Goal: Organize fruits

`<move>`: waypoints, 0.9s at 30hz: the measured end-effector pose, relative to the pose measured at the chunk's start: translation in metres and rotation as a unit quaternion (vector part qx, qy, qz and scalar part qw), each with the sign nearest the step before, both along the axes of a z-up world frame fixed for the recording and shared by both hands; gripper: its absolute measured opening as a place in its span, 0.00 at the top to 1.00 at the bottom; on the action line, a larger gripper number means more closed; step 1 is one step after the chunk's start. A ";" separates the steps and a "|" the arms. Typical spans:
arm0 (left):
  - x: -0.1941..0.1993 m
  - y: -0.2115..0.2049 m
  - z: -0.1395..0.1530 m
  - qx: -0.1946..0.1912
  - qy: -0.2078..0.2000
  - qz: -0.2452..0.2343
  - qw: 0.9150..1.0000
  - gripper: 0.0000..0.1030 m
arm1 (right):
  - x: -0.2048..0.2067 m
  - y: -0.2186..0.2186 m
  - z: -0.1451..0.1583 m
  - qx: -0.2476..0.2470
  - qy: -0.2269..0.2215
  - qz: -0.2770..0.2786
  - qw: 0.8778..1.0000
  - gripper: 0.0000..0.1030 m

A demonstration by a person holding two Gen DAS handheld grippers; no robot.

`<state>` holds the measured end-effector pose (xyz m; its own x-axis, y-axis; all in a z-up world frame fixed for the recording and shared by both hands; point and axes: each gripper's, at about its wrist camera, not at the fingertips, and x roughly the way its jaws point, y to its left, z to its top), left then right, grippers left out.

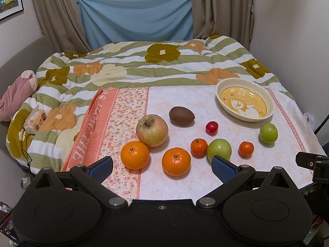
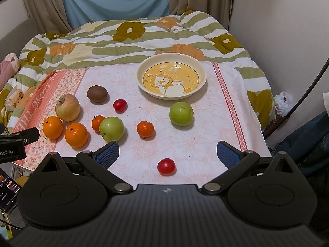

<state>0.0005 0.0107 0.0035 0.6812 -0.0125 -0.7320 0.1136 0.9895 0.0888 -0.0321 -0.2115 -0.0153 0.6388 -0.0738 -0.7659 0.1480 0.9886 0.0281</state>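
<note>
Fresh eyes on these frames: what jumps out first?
Loose fruit scattered over the pink floral cloth: oranges and an apple at left, green apples in the middle, a red tomato nearest the open right gripper. The duck plate at the back sits empty. The left gripper is open too.

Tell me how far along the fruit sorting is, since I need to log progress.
Nothing looks done: the duck plate holds no fruit. Nothing is in hand; the left gripper and right gripper are open. All is left: the apple, kiwi, oranges, green fruits and red ones lie scattered on the cloth.
</note>
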 end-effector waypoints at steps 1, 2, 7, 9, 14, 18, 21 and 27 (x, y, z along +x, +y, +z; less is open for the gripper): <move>0.000 0.000 0.000 0.000 0.000 0.000 1.000 0.00 | 0.000 0.000 0.000 0.000 0.000 0.000 1.000 0.00; -0.001 -0.001 0.000 0.001 -0.001 0.000 1.000 0.00 | -0.001 0.000 0.000 0.001 0.000 0.000 1.000 0.00; -0.001 -0.001 0.000 0.001 -0.001 0.000 1.000 0.00 | -0.005 -0.002 0.003 0.003 -0.001 -0.001 1.000 0.00; -0.001 -0.001 0.000 0.001 -0.001 0.000 1.000 0.00 | -0.005 -0.001 0.003 0.003 -0.002 0.000 1.000 0.00; -0.002 -0.001 0.000 0.001 -0.001 0.000 1.000 0.00 | -0.004 -0.002 0.003 0.004 -0.002 0.000 1.000 0.00; -0.003 -0.002 0.000 0.002 -0.002 0.000 1.000 0.00 | -0.004 -0.001 0.003 0.004 -0.003 0.000 1.000 0.00; -0.002 -0.002 0.001 0.002 -0.001 0.001 1.000 0.00 | -0.004 -0.002 0.004 0.004 -0.003 0.001 1.000 0.00; -0.004 0.000 0.008 -0.004 0.000 0.001 1.000 0.00 | -0.003 -0.006 0.012 0.013 -0.006 0.013 1.000 0.00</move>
<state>-0.0039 0.0102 0.0113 0.6808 -0.0163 -0.7323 0.1108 0.9905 0.0810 -0.0347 -0.2178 -0.0032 0.6496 -0.0374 -0.7594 0.1222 0.9909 0.0558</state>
